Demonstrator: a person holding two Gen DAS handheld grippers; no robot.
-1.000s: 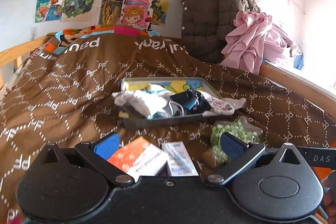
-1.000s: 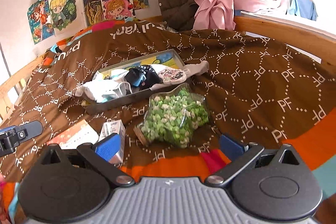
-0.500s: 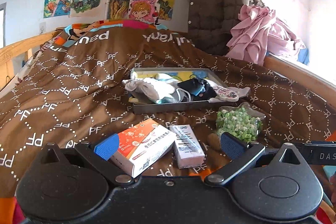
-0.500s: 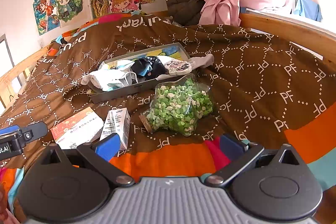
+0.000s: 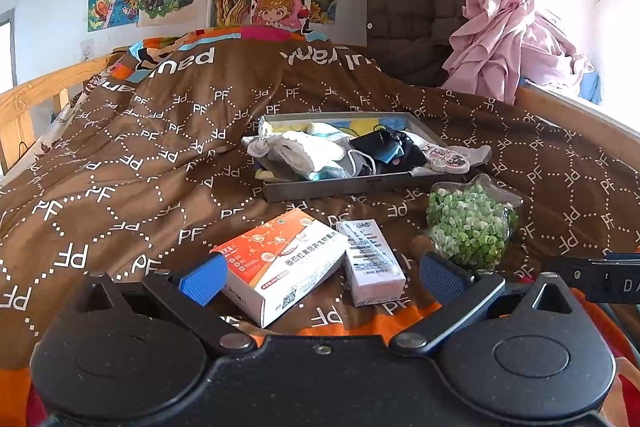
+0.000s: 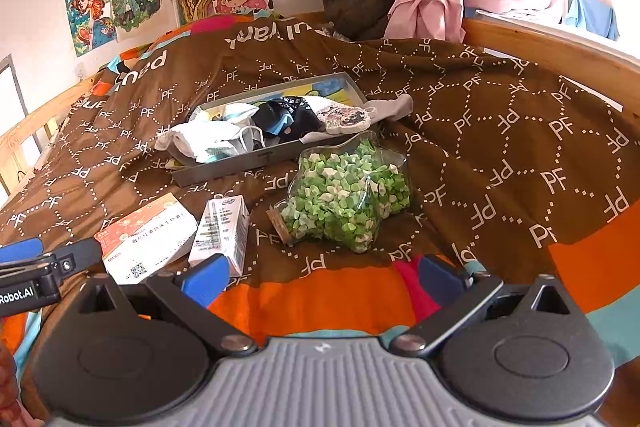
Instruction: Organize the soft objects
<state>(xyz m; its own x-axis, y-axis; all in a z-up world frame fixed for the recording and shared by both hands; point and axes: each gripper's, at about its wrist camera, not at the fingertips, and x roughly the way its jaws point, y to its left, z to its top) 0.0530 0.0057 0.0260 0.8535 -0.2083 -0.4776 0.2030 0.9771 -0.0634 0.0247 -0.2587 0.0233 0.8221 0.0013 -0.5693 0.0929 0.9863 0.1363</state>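
On the brown quilt [image 5: 120,163], a grey tray [image 5: 344,185] of socks and masks lies crosswise — left gripper [image 5: 320,277] and right gripper [image 6: 324,277] both spread, empty.

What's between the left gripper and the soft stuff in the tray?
Two boxes: the orange-and-white box and the small white carton lie on the quilt directly between the open left gripper and the grey tray.
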